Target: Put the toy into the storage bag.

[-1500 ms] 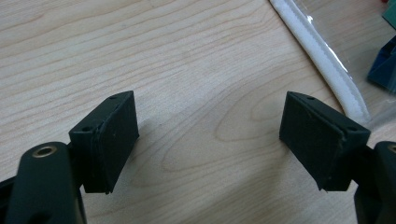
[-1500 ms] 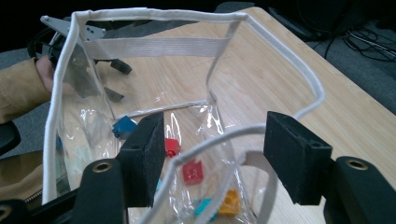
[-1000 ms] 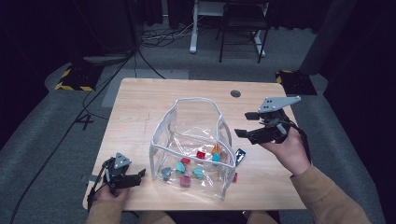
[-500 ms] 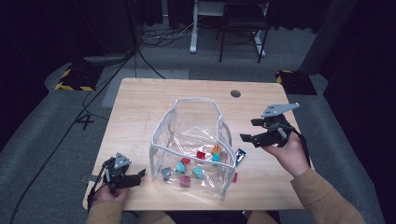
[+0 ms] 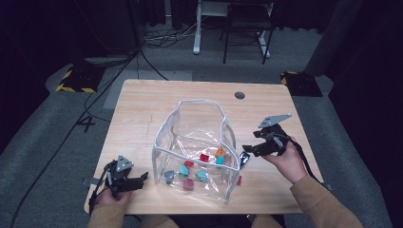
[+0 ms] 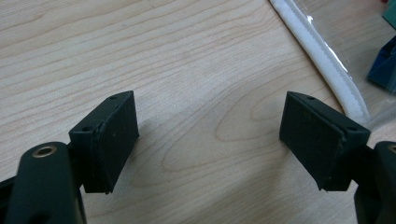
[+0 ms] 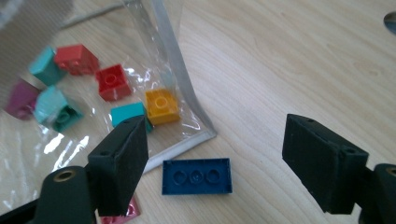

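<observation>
Nearest us, a pink brick is half hidden behind our right gripper, whose fingers are spread above the blue brick, underside up on the worktop beside the clear bag. Our left gripper is spread too. We read no writing.

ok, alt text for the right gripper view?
The open hand-held gripper hovers over a blue brick lying on the wooden table, just outside a clear plastic bag holding red, teal and orange bricks.
</observation>
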A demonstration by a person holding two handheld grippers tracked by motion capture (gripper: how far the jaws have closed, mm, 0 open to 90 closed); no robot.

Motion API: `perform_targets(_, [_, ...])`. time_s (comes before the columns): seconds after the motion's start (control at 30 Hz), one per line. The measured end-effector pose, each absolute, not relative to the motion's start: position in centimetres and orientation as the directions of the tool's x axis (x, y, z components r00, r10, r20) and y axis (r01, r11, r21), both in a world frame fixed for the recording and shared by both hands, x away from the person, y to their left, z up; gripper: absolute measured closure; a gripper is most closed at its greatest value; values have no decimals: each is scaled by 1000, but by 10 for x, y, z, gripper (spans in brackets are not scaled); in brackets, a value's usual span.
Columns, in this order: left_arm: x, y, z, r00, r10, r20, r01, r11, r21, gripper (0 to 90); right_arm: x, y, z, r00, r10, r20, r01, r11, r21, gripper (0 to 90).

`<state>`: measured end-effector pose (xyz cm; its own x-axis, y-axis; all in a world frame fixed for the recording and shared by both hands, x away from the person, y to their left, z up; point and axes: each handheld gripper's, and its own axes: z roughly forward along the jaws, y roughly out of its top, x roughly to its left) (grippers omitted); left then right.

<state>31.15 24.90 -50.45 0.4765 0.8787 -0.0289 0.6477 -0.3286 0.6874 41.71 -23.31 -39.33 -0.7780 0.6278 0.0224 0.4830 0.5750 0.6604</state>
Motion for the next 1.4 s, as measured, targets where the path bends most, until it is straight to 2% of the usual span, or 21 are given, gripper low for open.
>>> perform_targets(0.73, [311, 249, -504, 477, 879, -29, 648, -329, 687, 199, 421, -219, -464, -773, 633, 52, 565, 648, 511, 222])
perform_targets(1.0, [311, 249, -505, 475, 880, -28, 646, -327, 690, 199, 420, -211, -478, -779, 626, 30, 561, 675, 479, 227])
perform_targets(1.1, [311, 249, -504, 476, 879, -29, 648, -329, 687, 199, 418, -210, -479, -777, 629, -7, 548, 682, 484, 235])
perform_targets(1.4, [311, 249, -504, 476, 879, -29, 648, -329, 687, 199, 417, -211, -479, -774, 633, -8, 547, 675, 495, 270])
